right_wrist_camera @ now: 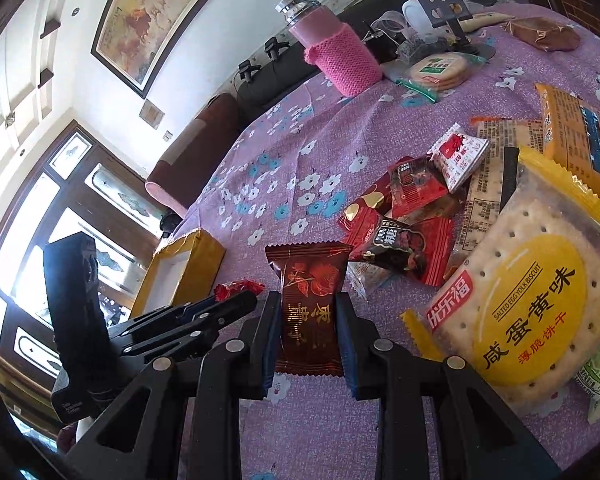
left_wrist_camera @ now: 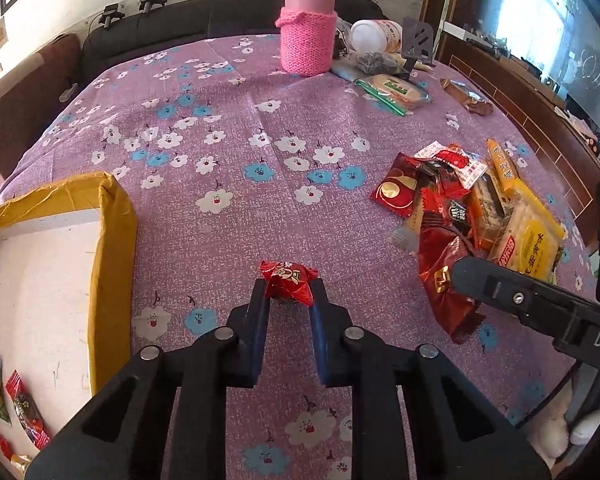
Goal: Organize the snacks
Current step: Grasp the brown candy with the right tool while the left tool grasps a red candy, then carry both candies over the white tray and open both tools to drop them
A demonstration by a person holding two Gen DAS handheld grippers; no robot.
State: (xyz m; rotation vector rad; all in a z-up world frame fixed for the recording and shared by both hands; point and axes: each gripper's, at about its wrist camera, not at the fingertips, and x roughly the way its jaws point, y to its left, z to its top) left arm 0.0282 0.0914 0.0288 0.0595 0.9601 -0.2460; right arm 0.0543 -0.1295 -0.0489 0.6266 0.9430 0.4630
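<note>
Your left gripper (left_wrist_camera: pixel 288 286) clamps red candy (left_wrist_camera: pixel 287 283) on cloth (left_wrist_camera: pixel 236 152); box (left_wrist_camera: pixel 116 216) at nine o'clock. Your right gripper (right_wrist_camera: pixel 308 304) pinches dark-red packet (right_wrist_camera: pixel 308 300); snack pile (right_wrist_camera: pixel 500 216) at two o'clock.

Glossy foil candy (left_wrist_camera: pixel 287 282), knitted flask sleeve (left_wrist_camera: pixel 306 40)

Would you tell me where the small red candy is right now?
In the left wrist view, the small red candy sits clamped in the left gripper, right of the yellow box.
</note>
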